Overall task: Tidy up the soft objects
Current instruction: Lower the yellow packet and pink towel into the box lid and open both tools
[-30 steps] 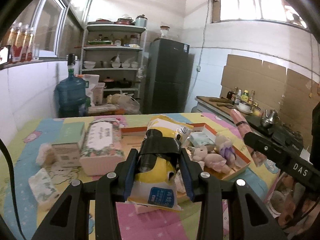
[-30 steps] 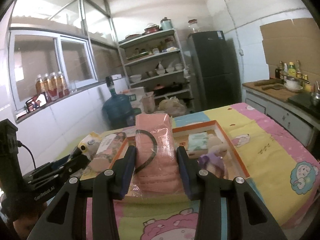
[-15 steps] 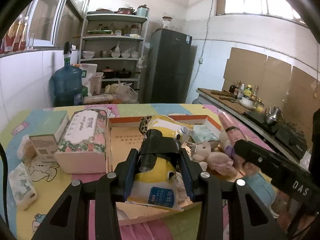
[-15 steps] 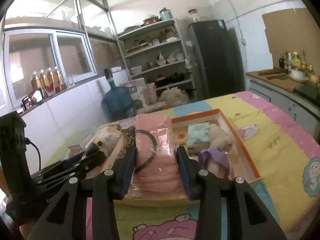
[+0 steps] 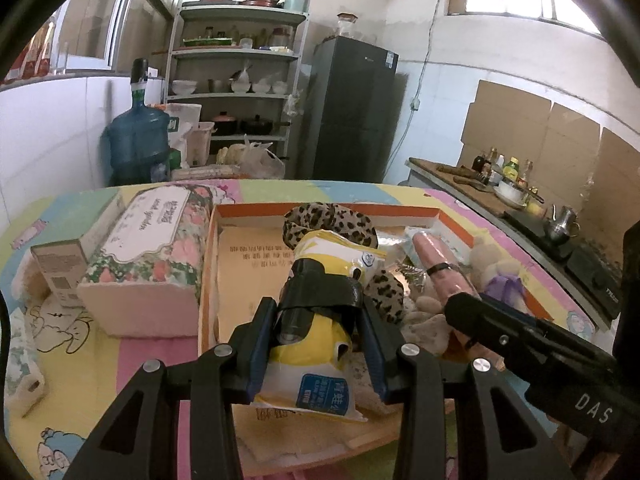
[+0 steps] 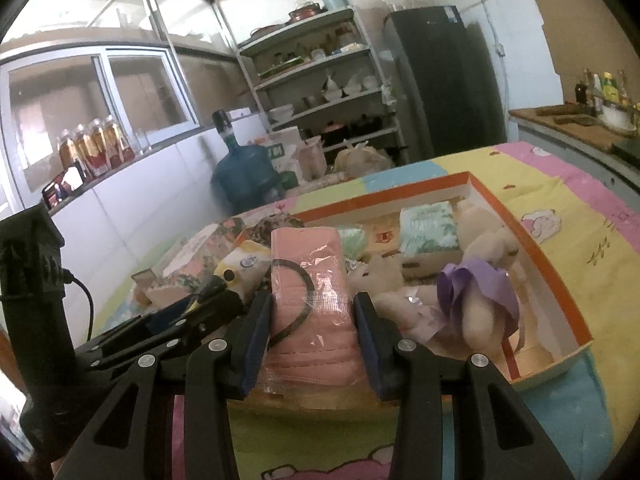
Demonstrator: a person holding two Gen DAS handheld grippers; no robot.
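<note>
My left gripper is shut on a yellow plush toy in a clear bag and holds it over the near part of the orange-rimmed cardboard tray. My right gripper is shut on a pink pack of face masks with a black hair band, over the tray's near left edge; the pack also shows in the left wrist view. In the tray lie a leopard-print soft item, cream plush bears with a purple bow and a pale green tissue pack.
A floral tissue box and a small grey-green box stand left of the tray on the cartoon tablecloth. A small tissue pack lies at the far left. A blue water jug, shelves and a fridge stand behind.
Both grippers have moved forward over the tray with their loads still held. The leopard-print item and the tray floor have come into view in the left wrist view.
</note>
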